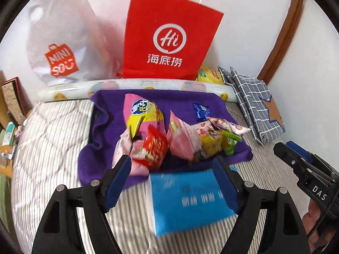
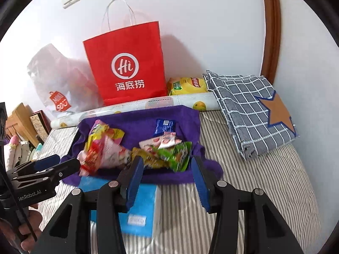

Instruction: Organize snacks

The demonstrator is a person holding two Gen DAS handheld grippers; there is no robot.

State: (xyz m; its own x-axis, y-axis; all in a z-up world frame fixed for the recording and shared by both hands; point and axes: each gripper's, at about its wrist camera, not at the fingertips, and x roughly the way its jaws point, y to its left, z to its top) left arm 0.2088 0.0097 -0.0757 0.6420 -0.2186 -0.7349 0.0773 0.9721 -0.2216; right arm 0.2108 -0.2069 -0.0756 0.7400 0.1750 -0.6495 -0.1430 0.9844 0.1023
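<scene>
From the left wrist view, the left tongs (image 1: 171, 182) stand wide open with nothing between the pads, hovering over a blue box (image 1: 188, 203) that lies flat on the striped bed (image 1: 53, 148); the snack pile (image 1: 169, 139) sits just ahead on the purple towel (image 1: 106, 127), its spread running left to right across the tongs' line. The red packet (image 1: 153, 150) lies nearest, just beyond the left pad. A small blue packet (image 1: 200, 111) lies apart, farther back. From the right wrist view, the right tongs (image 2: 167, 182) are also open and empty, with the green packet (image 2: 179, 155) just ahead between the fingers. The red paper bag (image 2: 127, 67) stands upright behind the towel; its contents are hidden. A yellow chip bag (image 2: 187, 85) rests beside it.
</scene>
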